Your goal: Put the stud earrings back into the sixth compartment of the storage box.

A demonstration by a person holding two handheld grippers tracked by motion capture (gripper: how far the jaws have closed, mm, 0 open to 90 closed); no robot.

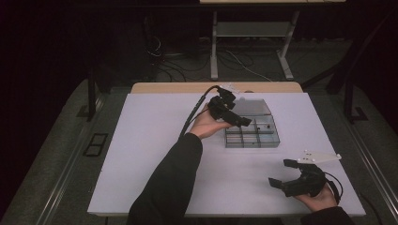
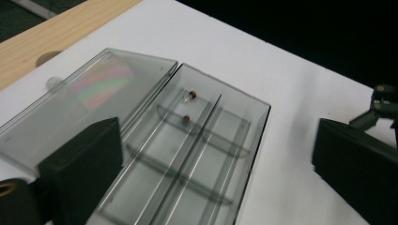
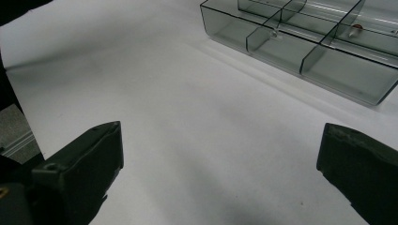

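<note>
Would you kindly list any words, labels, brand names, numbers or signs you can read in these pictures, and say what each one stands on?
There are none: no readable text on the clear compartment box, its open lid, the white table sheet, the left gripper or the right gripper.

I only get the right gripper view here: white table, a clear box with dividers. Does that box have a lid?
Observer: Yes. The lid lies flipped open flat on the table beside the box, on its far side.
Operator: Anything inside the box?
Observer: Two small reddish-brown pieces sit in one compartment next to the lid.
Operator: Where is the other tool?
Observer: The left tool hangs over the box, jaws wide apart, nothing between them.
Operator: And my tool?
Observer: The right tool rests near the table's near right corner, open and empty.
</note>
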